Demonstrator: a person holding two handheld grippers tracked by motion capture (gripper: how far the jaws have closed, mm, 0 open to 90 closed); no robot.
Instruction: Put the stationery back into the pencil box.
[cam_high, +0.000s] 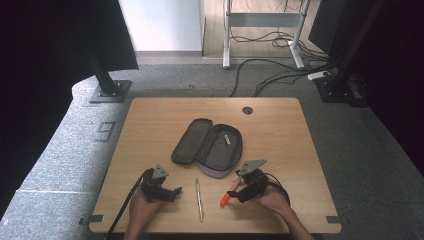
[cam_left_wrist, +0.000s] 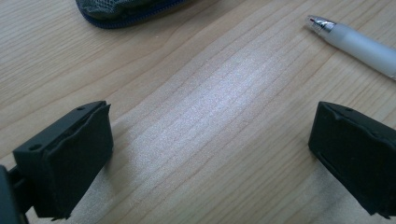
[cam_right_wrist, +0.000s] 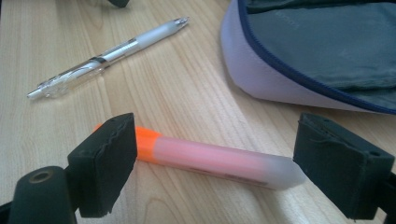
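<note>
Orange highlighter with a frosted pinkish barrel (cam_right_wrist: 205, 158) was lying flat on the pale wooden table (cam_high: 280, 130), just in front of the open grey zip-up pencil case (cam_high: 209, 146), off its near right corner. The right hand-held gripper (cam_right_wrist: 215, 163) was down around it with its jaws apart, one black pad close by the orange cap end and the other just off the clear tip. So it was straddling the marker along its length, not across it, and I couldn't see either pad actually pressing.

That's where I reckon it could've gone wrong. Closing end to end on a round, slippery barrel means the thing can pivot or squirt out sideways, maybe rolling off toward the translucent white pen (cam_high: 199, 199) that sat to the left of the case's near edge. The tapered tip gives the pad barely anything to bite on, too.

The left hand-held gripper (cam_left_wrist: 210, 154) was also spread wide over bare wood with nothing between its pads, the pen tip (cam_left_wrist: 322, 24) a bit beyond it.
</note>
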